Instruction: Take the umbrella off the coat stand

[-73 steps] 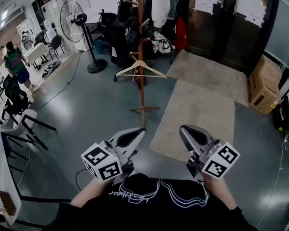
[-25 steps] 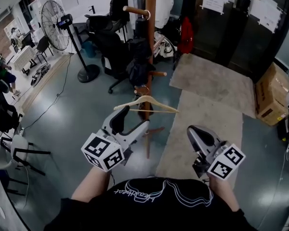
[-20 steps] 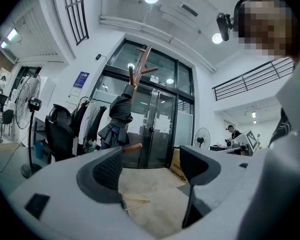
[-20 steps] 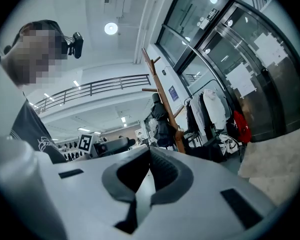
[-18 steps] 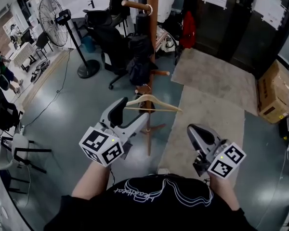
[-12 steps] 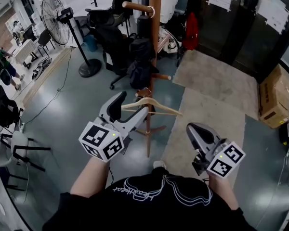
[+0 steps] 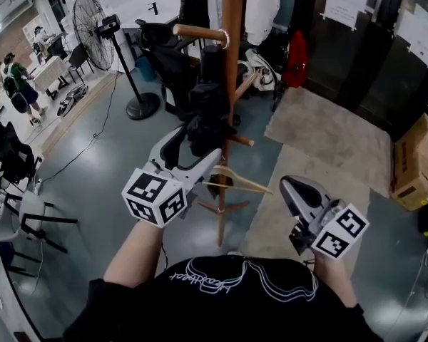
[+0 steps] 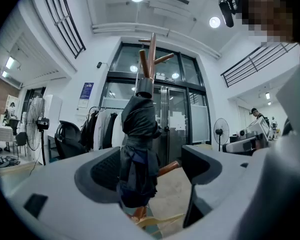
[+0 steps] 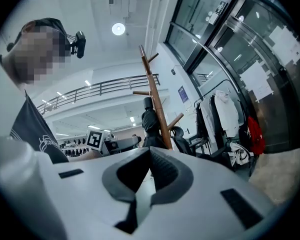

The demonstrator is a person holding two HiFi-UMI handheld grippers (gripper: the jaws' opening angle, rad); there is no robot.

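Hanging folded on the stand [image 7: 232, 70], the umbrella [image 8: 138, 144] is framed by the left gripper [image 7: 196, 147], whose jaws are opening and not yet touching it. The bundle should be centred, pinched firmly, then lifted clear. The right gripper [image 9: 149, 171] is pressed together, empty.

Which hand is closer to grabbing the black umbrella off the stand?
Left, probably. The left gripper's jaws are opening wide, and the folded umbrella shows right between them, not squeezed yet. The right gripper is shut with nothing in it, and sits off to the side of the coat stand.
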